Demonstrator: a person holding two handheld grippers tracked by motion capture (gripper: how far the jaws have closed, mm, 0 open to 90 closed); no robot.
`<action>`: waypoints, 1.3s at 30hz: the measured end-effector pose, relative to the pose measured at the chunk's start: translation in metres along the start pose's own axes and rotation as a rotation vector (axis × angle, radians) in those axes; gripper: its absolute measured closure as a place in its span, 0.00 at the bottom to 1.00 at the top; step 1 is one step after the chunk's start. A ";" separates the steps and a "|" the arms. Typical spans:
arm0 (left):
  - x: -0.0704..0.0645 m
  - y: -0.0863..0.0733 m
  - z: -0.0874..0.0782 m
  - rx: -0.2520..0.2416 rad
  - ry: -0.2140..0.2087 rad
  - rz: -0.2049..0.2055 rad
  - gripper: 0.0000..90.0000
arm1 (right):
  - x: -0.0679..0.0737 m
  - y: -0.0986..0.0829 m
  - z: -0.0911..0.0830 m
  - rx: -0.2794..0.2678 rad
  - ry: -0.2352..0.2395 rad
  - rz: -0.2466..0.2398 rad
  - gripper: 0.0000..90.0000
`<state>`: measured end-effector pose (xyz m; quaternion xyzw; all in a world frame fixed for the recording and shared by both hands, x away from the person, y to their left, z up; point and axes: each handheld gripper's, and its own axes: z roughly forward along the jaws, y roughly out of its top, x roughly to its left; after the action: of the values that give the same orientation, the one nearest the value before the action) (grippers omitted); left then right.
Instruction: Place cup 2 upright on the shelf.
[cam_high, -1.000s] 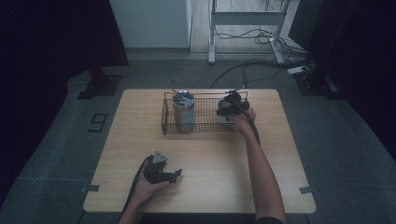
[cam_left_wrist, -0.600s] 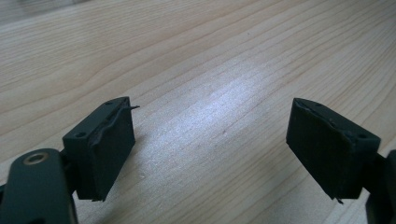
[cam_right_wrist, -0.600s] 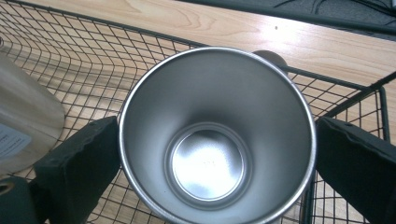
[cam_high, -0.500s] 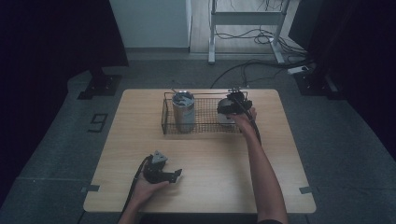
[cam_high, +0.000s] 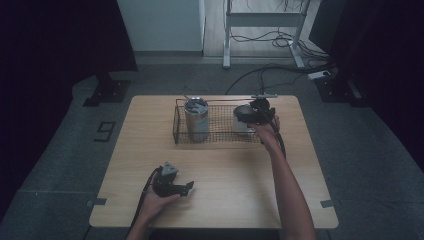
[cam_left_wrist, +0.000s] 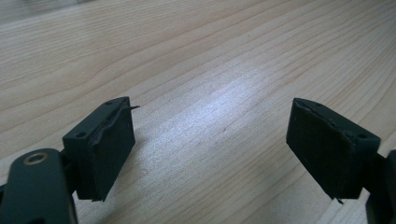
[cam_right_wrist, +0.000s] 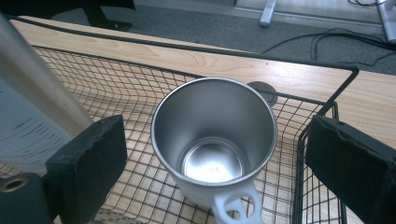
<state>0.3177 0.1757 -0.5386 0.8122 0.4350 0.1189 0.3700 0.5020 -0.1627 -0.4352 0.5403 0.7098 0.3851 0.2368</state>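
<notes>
Mug (cam_right_wrist: 214, 140): upright, empty, in right end of wire basket (cam_high: 216, 131), handle toward camera | Right gripper (cam_right_wrist: 215, 154): jaws apart, either side of mug | Left gripper (cam_left_wrist: 210, 140): jaws apart, nothing between, over table (cam_high: 225, 195) | Tumbler (cam_high: 196, 119): basket's left end

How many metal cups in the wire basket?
2. A tall steel tumbler stands at the left end of the wire basket; a shorter steel mug with a white handle stands at the right end, between the open right gripper's fingers. None appear hidden.
</notes>
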 end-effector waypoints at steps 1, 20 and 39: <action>0.000 0.000 0.000 -0.001 -0.001 0.001 0.17 | 0.000 -0.001 -0.002 -0.002 0.000 -0.002 0.07; -0.005 -0.004 -0.006 0.003 0.002 0.010 0.17 | -0.015 -0.043 -0.061 -0.061 0.015 0.005 0.11; -0.007 -0.003 -0.003 0.010 -0.001 0.013 0.17 | -0.018 -0.117 -0.097 -0.082 0.056 0.003 0.14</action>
<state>0.3104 0.1730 -0.5384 0.8169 0.4300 0.1186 0.3656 0.3659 -0.2216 -0.4728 0.5202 0.6988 0.4292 0.2385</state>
